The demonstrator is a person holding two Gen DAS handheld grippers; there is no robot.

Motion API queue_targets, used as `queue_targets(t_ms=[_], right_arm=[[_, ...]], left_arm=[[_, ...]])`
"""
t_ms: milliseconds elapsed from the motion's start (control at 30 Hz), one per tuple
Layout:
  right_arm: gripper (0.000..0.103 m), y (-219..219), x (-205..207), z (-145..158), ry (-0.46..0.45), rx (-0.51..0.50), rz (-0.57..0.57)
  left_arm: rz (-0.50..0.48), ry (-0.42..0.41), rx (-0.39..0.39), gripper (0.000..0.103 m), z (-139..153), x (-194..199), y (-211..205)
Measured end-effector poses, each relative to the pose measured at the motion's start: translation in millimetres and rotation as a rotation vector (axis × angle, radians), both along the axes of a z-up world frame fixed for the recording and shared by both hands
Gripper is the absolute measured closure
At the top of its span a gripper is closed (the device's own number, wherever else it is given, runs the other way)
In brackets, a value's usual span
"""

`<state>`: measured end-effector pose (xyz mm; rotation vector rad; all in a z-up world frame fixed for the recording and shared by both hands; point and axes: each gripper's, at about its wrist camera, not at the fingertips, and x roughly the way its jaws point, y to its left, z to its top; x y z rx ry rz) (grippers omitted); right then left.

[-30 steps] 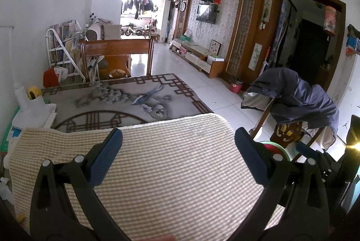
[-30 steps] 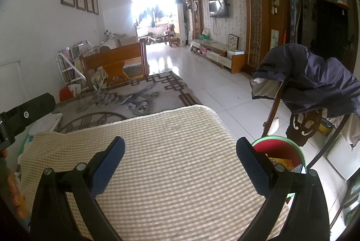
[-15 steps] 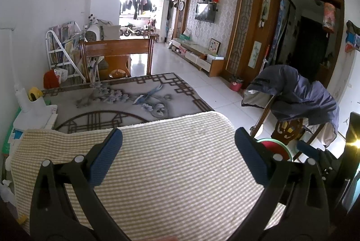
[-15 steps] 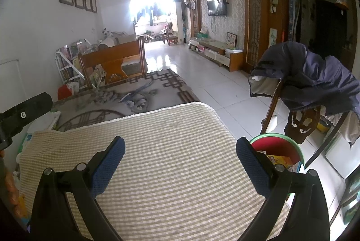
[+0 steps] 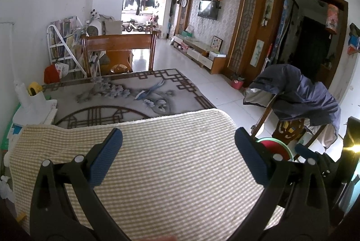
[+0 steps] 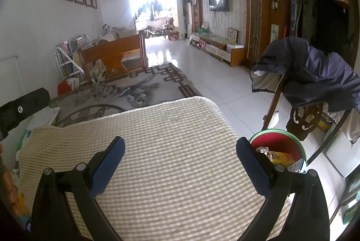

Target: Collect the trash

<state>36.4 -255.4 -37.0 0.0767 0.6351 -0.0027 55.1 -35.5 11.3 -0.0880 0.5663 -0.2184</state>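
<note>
Hovering over checked cloth (image 6: pixel 168 151), left gripper (image 5: pixel 178 146) and right gripper (image 6: pixel 180 155) gaped empty, red bin (image 6: pixel 279 146) at four o'clock half hidden, contents unclear.

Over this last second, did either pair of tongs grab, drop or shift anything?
Nothing was taken or released. Both views drift slightly, so both hands moved a little: the checked cloth sits a bit lower in the left view, and more of the red bin shows in the right. The left tongs and right tongs stay open and empty.
</note>
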Motion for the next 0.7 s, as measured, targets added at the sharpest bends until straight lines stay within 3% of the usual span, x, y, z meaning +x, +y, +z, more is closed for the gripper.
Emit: queue_targets(t_ms=[500, 633, 700], right_arm=[[0.007, -3, 10, -18, 0.067, 0.008, 0.012], [0.007, -6, 27, -47, 0.11, -0.034, 0.032], [0.007, -9, 45, -76, 0.156, -0.098, 0.045]], left_arm=[[-0.01, 0.007, 0.048, 0.005, -5, 10, -13], [-0.003, 0.045, 0.026, 0.005, -15, 13, -8], [0.003, 0.053, 0.012, 0.005, -21, 11, -2]])
